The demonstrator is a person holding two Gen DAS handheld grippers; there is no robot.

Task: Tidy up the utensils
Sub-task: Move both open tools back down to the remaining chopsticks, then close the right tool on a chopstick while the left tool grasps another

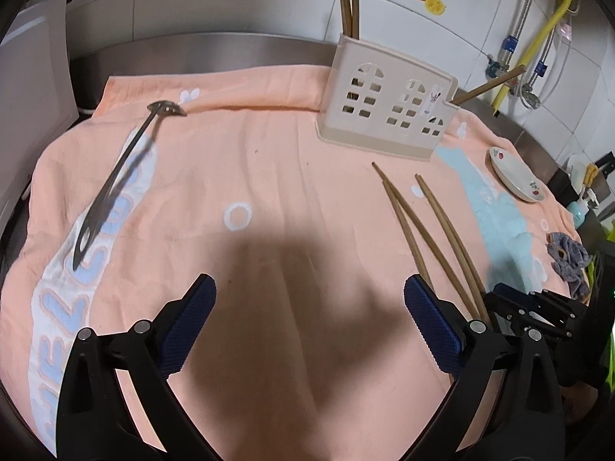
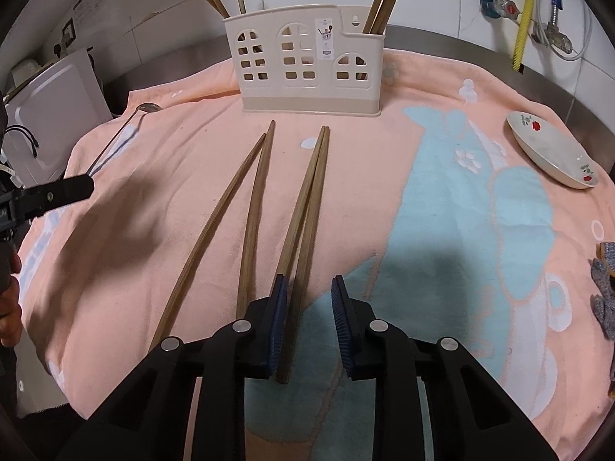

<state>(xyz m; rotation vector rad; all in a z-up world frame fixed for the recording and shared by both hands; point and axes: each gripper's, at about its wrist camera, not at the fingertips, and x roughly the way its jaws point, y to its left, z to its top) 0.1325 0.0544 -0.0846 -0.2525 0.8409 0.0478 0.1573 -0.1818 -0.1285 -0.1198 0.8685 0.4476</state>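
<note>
On the towel (image 2: 442, 192), both hand-held grippers agape, chopsticks (image 2: 307, 207) between right one's jaws.

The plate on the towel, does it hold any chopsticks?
No, the plate is bare inside; four chopsticks lie on the towel and others stand in the holder.

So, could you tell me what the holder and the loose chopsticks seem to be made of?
Holder: likely moulded plastic, cream, smooth semi-matte, with cut-out window holes. Loose chopsticks: apparently wood or bamboo, brown, matte, with faint lengthwise grain; which of the two I cannot tell.
</note>
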